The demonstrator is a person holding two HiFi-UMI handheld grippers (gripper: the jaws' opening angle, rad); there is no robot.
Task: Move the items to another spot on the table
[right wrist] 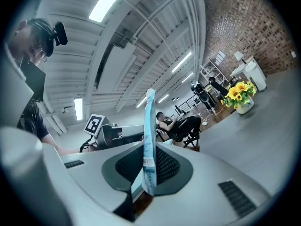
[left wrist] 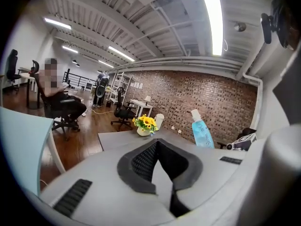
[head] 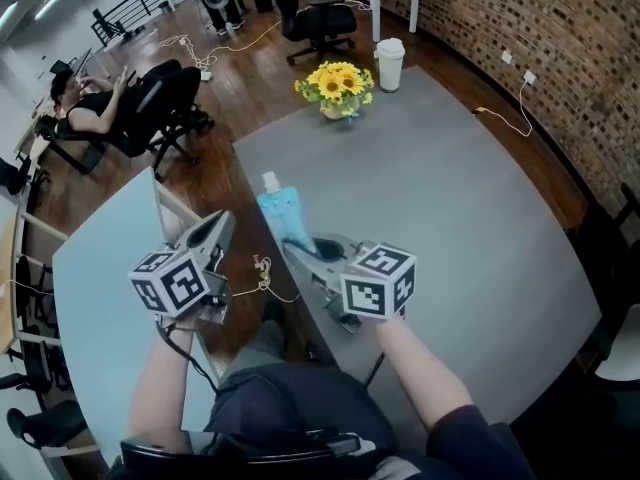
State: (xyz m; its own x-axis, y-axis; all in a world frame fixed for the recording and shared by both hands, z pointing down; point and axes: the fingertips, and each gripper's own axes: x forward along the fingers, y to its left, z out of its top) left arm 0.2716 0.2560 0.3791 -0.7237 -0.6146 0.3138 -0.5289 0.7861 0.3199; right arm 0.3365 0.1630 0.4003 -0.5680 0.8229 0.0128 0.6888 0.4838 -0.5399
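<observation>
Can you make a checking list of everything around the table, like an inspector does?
Surface: grey table.
Job's things: blue pouch upright in the right gripper; flowers at the far edge.
Clutter: white container beside the flowers.
Grippers: left gripper shut, empty; right gripper shut on the pouch.
Cables: white cable from wall socket to table edge; another cable on the floor.
Surroundings: brick wall, chairs, seated person.
</observation>
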